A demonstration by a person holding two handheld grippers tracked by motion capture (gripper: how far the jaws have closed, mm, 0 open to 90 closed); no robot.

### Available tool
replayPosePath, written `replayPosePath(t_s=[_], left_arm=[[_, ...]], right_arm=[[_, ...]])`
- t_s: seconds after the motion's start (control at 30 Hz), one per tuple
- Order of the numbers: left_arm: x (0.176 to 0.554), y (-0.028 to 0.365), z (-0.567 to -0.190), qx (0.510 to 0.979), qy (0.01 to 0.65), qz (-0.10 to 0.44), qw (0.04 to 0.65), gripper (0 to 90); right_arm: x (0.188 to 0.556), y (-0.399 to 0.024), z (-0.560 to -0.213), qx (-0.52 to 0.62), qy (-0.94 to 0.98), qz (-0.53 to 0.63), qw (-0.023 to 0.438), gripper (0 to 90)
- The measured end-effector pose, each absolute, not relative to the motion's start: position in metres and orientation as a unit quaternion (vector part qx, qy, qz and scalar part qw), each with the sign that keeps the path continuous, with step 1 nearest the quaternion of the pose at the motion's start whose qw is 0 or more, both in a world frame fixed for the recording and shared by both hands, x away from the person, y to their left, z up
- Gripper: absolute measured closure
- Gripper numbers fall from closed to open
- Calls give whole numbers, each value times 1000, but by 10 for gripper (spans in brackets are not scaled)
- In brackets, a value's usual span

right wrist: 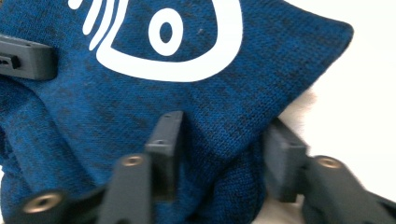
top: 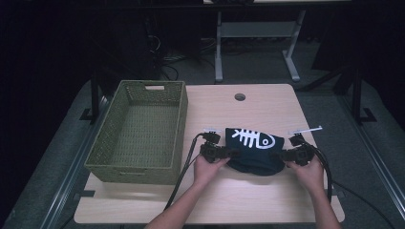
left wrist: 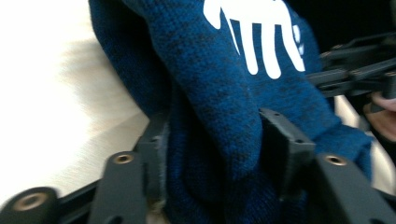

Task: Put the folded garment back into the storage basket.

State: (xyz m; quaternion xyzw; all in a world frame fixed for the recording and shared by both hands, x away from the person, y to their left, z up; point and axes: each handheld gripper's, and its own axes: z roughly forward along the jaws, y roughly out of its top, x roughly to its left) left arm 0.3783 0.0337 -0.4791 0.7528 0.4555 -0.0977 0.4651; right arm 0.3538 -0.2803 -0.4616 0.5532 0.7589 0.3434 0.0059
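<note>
1. Dark room all round, cables on the floor behind; the lit spot is a pale wooden table (top: 258, 107) with a green woven basket (top: 143, 129) standing at its left side, nothing in it that I can see.
2. Just right of the basket lies a folded blue knit cloth (top: 253, 150) with a white fish-skeleton print, bunched thicker along its near edge.
3. Left gripper (top: 228, 152) has its jaws closed on a thick fold at the cloth's left edge; in the left gripper view the cloth (left wrist: 219, 116) bulges between the jaws.
4. Right gripper (top: 282, 155) does the same at the right edge, jaws pinched on a corner fold (right wrist: 219, 135) with the fish's eye just beyond.
5. My guess at the step: lift the bundle and carry it left into the basket.
6. To do it well, I would keep both grips firm and raise both hands together, level, so the folds don't slip open.
7. Hold the hands the same way apart; pulling outward would stretch the fold flat, closing in would let the middle sag.
8. Clear the basket's near right wall before going down, since the hanging bunch could catch on the rim.
9. Set it flat on the basket floor, then open both at once.
</note>
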Motion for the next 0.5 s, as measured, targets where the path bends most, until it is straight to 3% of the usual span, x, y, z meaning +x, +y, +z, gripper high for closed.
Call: replayPosePath(t_s=[0.17,0.5], left_arm=[[373,37,-478,752,451,-104,469,577],[359,38,-460,763,424,-88,480,611]], right_arm=[[350,-279,-458,552,757,350,-2,690],[335,-281,-439,537,756,375,-10,706]])
